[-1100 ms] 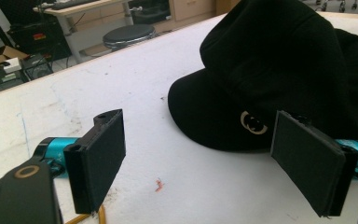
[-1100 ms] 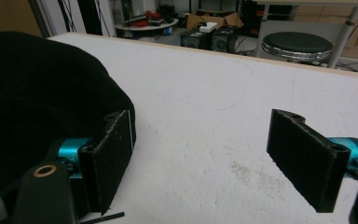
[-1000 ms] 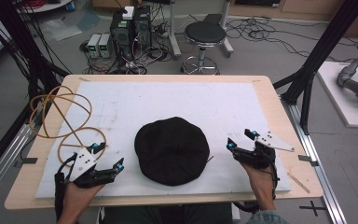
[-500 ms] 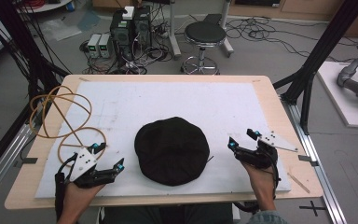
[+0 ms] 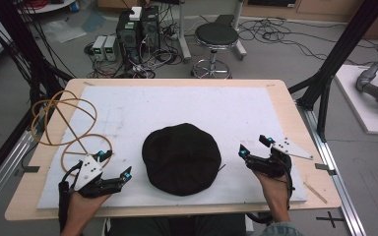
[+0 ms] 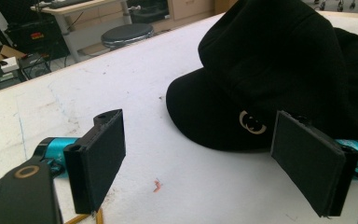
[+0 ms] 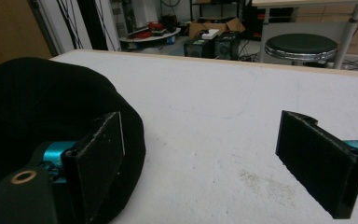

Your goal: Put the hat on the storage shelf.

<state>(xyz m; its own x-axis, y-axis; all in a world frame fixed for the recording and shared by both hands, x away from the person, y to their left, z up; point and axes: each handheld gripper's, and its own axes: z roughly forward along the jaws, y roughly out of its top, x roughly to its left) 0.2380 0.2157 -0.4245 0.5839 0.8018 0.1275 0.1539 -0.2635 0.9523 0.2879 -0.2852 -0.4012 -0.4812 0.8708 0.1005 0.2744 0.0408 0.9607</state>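
A black cap (image 5: pixel 182 158) is lying flat on the white mat (image 5: pixel 177 105) that covers the wooden table (image 5: pixel 295 105), a little toward the person's edge of the mat and roughly midway across it.

Well to the left of the cap, a loop of yellow cord (image 5: pixel 61 123) is curling over the mat's edge. Nearer the cap, but still apart from it, the left gripper (image 5: pixel 114 164) is resting low over the mat in the person's left hand (image 5: pixel 81 209), with its grey plate on top and its tips pointing toward the cap's left rim. In the left gripper view its two black jaws are standing wide apart with nothing between them, bare mat showing in the gap. The cap (image 6: pixel 279 70) is sitting just beyond them, a small pale ring emblem (image 6: pixel 252 122) showing low on its side.

To the right of the cap, the right gripper (image 5: pixel 252 147) is sitting in the person's right hand (image 5: pixel 273 189), near the cap's right rim without touching it. Its jaws have just been opening and are now spread wide, with only white mat between them. In the right gripper view the cap (image 7: pixel 42 112) is bulging up behind the left-hand jaw, outside the gap.

Beyond the table, behind the cap, a round black stool (image 5: pixel 217 35) is standing on the floor among cables and computer boxes (image 5: pixel 138 24).
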